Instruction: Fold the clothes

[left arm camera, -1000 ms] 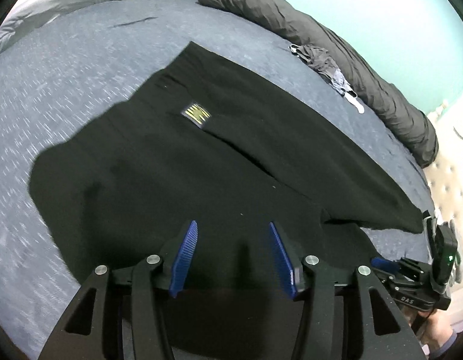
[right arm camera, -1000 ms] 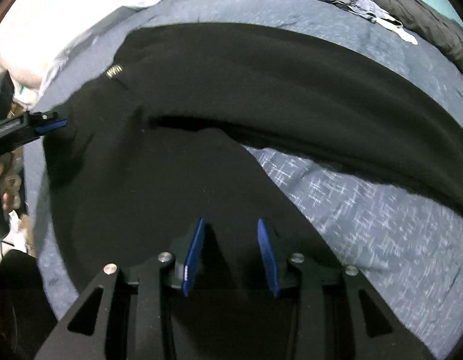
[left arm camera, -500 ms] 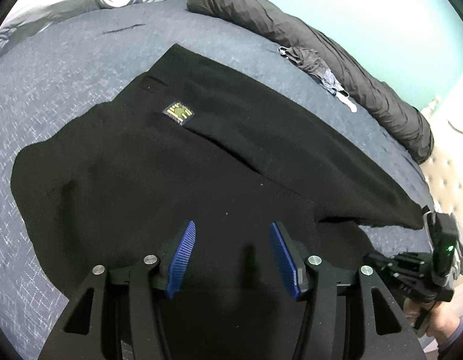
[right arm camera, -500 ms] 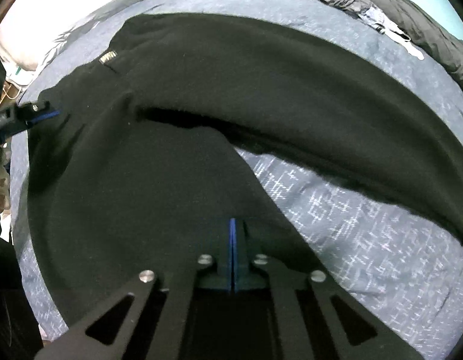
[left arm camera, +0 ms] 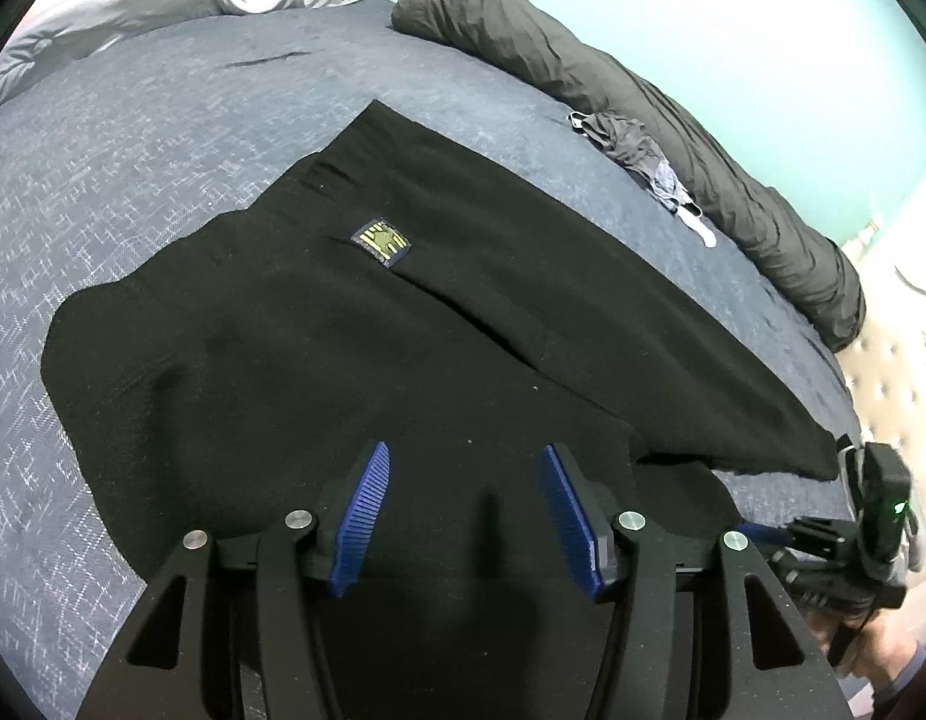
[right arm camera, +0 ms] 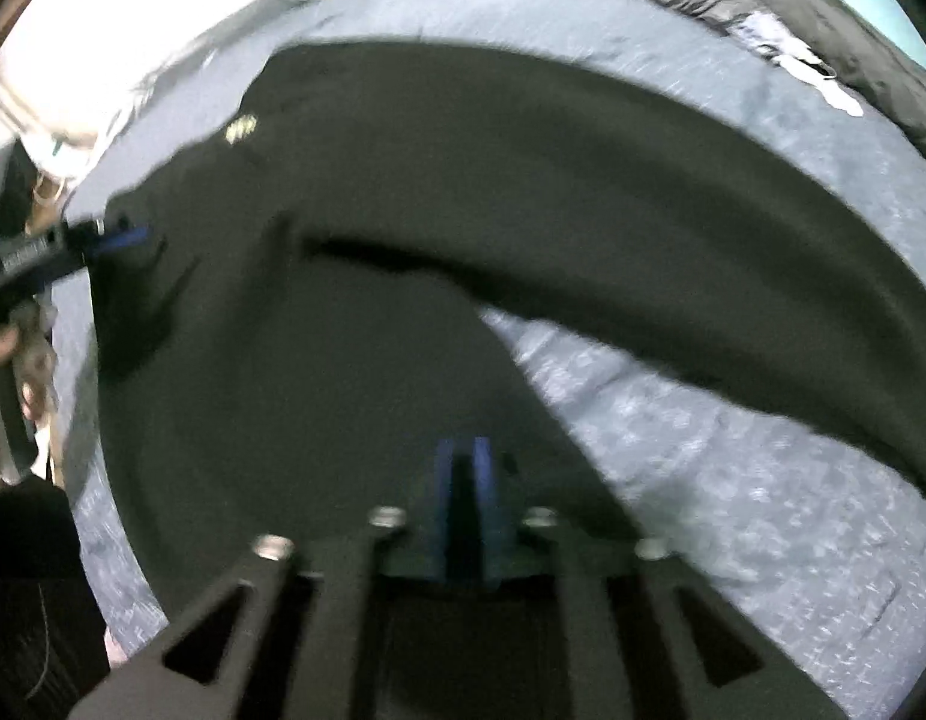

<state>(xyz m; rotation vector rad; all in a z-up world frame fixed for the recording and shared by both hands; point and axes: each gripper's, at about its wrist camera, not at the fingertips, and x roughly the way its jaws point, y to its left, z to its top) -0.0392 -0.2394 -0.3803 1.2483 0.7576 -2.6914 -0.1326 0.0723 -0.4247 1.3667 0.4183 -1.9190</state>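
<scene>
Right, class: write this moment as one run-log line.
stage: fold start | left gripper: open over black trousers | right gripper: shut on trousers' near leg | surface: blue bedspread

right gripper (right arm camera: 464,468): nearly shut, black pants (right arm camera: 402,252) pinched between the blue pads
left gripper (right arm camera: 111,238): seen at the pants' left edge
bed (right arm camera: 733,468): pants spread on it

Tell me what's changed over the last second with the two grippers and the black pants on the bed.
The right gripper shut its fingers on the near leg end of the black pants and is now moving, its view blurred. The left gripper stayed open over the waist end, holding nothing. The pants stayed spread on the blue bedspread, and the small grey garment by the dark rolled duvet was not touched.
</scene>
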